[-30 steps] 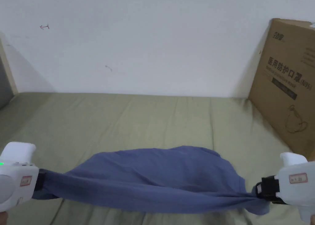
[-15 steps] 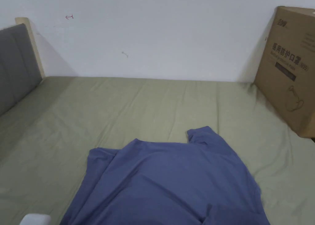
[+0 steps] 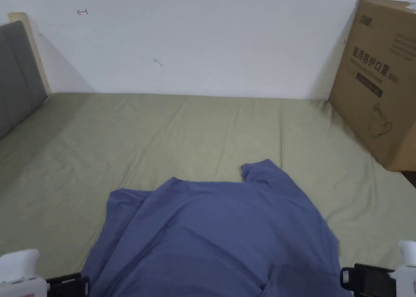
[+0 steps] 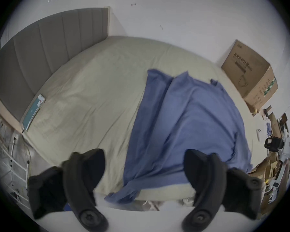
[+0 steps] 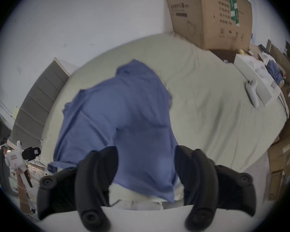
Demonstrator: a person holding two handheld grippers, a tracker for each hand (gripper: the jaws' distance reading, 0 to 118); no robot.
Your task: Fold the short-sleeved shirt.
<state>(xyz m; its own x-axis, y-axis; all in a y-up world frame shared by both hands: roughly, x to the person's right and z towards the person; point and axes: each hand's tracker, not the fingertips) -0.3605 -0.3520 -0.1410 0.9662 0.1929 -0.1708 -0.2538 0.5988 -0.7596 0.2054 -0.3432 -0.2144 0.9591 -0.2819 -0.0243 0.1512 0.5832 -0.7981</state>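
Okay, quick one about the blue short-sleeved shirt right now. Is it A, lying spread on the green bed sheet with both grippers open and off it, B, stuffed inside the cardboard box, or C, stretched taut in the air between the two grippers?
A: the blue short-sleeved shirt lies spread on the green bed sheet, and the left gripper and right gripper both have their jaws apart with nothing clamped between them.

Head view: high above bed (image 3: 203,127), facing wall. Gripper views: low at near edge, facing across. All sharing shirt (image 3: 219,233) and box (image 3: 378,78).
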